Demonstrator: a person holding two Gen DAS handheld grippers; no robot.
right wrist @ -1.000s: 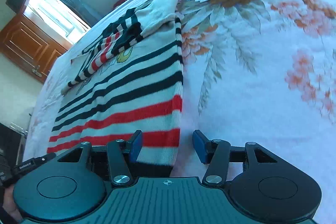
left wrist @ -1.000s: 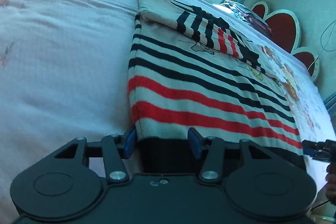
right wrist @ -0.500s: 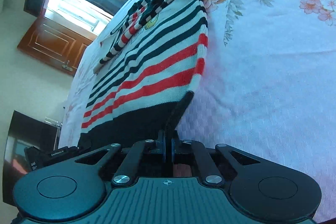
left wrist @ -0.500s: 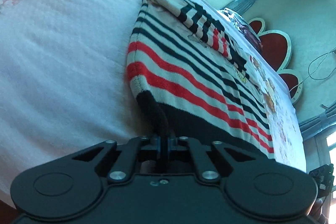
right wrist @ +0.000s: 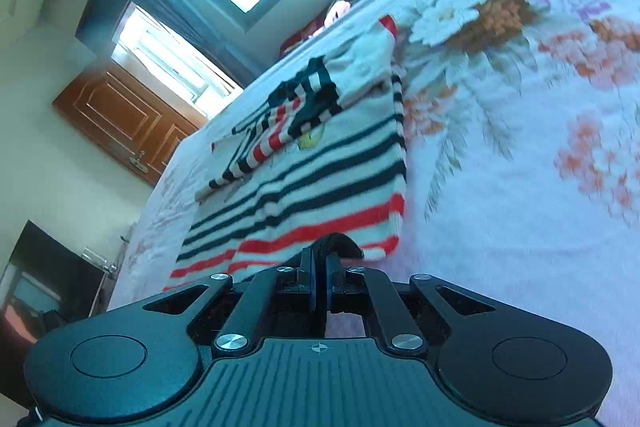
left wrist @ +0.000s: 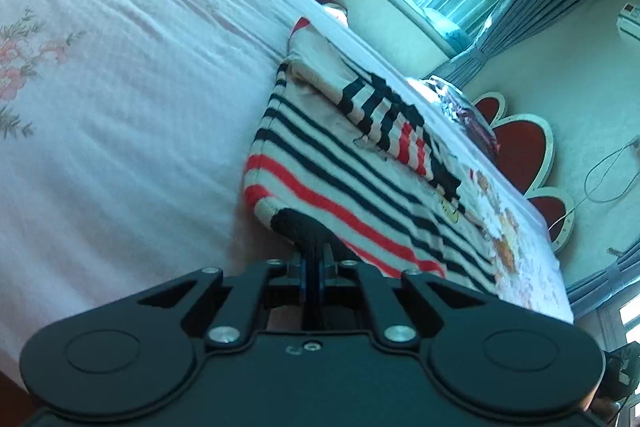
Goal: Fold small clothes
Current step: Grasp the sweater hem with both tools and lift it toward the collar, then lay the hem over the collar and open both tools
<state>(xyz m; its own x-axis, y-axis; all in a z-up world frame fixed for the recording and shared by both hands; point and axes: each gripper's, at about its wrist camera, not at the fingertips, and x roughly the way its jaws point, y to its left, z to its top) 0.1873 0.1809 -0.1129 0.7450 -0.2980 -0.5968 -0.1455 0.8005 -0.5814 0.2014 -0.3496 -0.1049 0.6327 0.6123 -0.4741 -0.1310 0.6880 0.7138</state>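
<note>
Sweater point(left wrist: 340, 163), one only, striped black, red and cream, is spread on one flowered bedspread point(left wrist: 120, 107), with two sleeves folded across its chest. Its black hem is lifted at two corners. One corner is clamped in the left gripper point(left wrist: 316, 259), the other in the right gripper point(right wrist: 320, 267). No readable writing is seen.

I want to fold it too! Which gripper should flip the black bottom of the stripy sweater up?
Neither alone, probably both. The left gripper pinches the left corner of the black hem of the sweater; the right gripper pinches the right corner, so they're equally placed.
</note>
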